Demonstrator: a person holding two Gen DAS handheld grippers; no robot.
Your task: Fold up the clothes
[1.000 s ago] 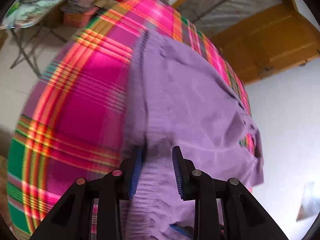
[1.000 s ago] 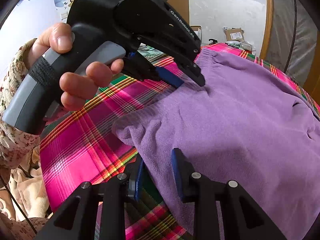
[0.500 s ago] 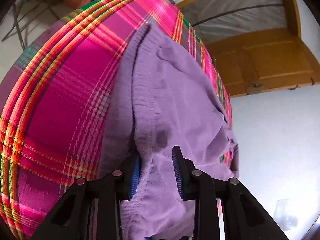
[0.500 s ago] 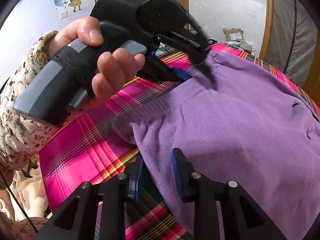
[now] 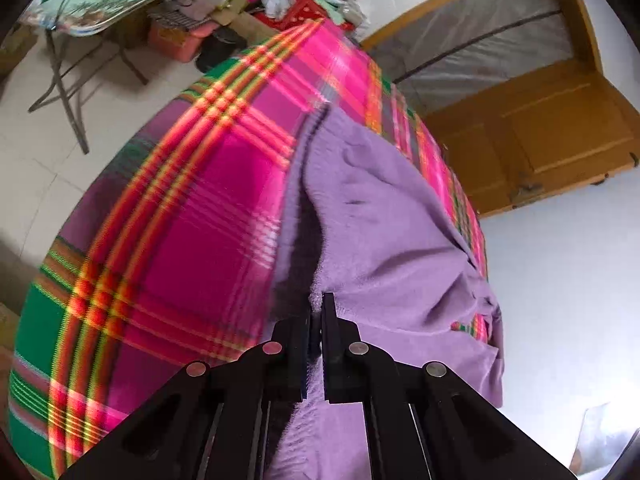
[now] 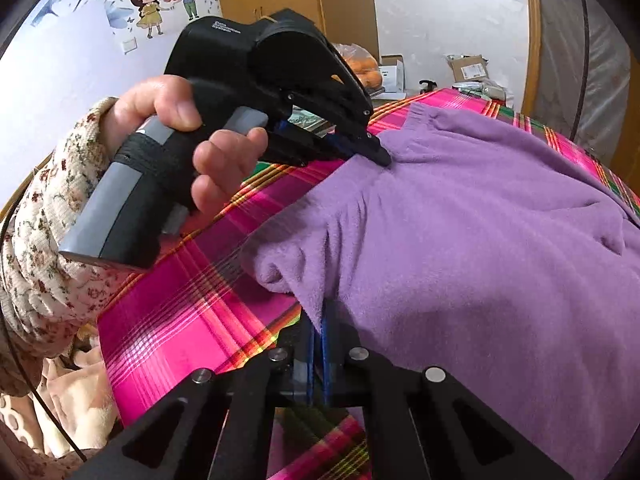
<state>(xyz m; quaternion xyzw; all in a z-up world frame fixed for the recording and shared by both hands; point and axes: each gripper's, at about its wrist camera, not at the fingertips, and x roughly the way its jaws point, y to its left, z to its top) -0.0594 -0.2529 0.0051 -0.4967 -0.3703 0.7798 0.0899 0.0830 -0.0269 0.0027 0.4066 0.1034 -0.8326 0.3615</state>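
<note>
A purple fleece garment (image 6: 480,232) lies spread on a pink plaid cloth (image 6: 192,304). In the left wrist view my left gripper (image 5: 316,308) is shut on the purple garment (image 5: 392,240) at its left edge, lifting a ridge of fabric. The right wrist view shows that same left gripper (image 6: 372,152), held by a hand in a floral sleeve (image 6: 44,240), pinching the far edge near the ribbed hem. My right gripper (image 6: 318,332) is shut on the near corner of the garment, fabric caught between its blue pads.
The plaid cloth (image 5: 192,240) covers a table. Beyond it stand a folding table (image 5: 92,12) with clutter, boxes and an orange crate (image 5: 176,40) on the floor. A wooden door (image 5: 560,136) is at the right. Beige bedding (image 6: 68,392) lies at the lower left.
Both grippers have gone from open to shut on the garment's edge. The left one has lifted the fabric a little, forming a raised fold.
</note>
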